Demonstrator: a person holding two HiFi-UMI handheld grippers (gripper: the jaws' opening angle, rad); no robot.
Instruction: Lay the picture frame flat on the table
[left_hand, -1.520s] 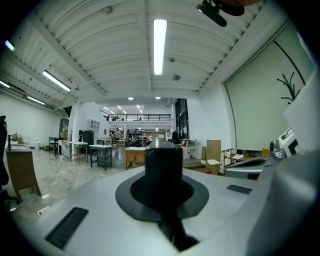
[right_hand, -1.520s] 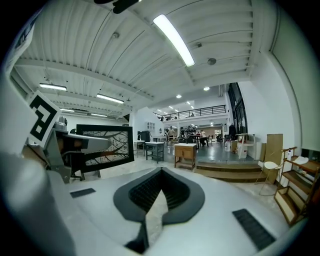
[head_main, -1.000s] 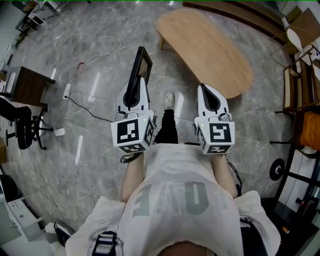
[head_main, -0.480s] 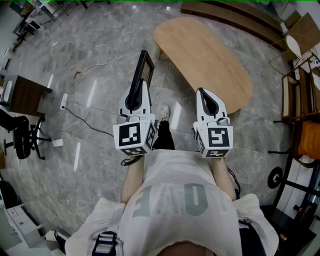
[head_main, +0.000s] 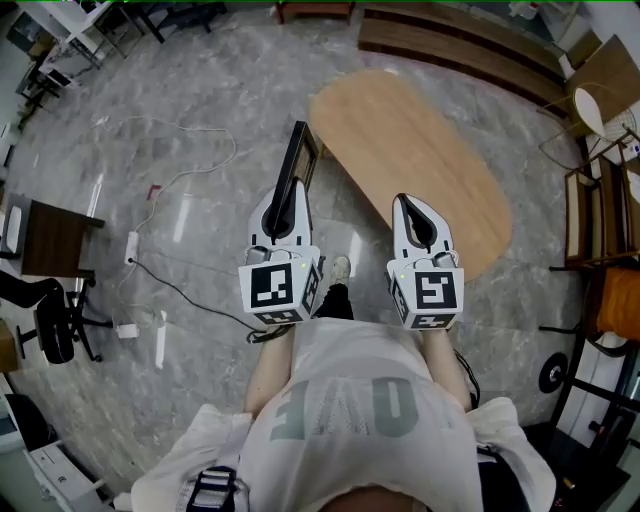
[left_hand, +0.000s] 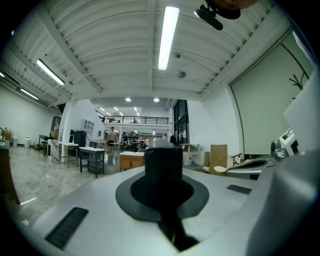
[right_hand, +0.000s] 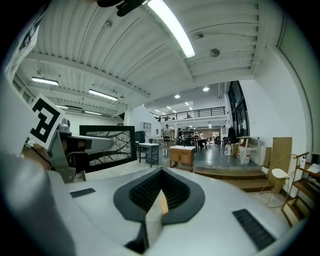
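- My left gripper (head_main: 284, 208) clamps the black picture frame (head_main: 299, 160), which stands upright and edge-on between the jaws, just left of the wooden table (head_main: 430, 170).
- My right gripper (head_main: 418, 218), jaws closed on nothing, hovers at the table's near edge.

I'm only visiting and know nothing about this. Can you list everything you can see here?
Table: one, light wood, oval, ahead to the right.
Frame: one, black, held on edge by the table's left side.
Desk: one, dark brown, far left.
Office chair: one, black, by the desk.
Power strip: one, white, on the grey floor.
Left gripper: one, white, shut on the frame.
Right gripper: one, white, shut, empty.
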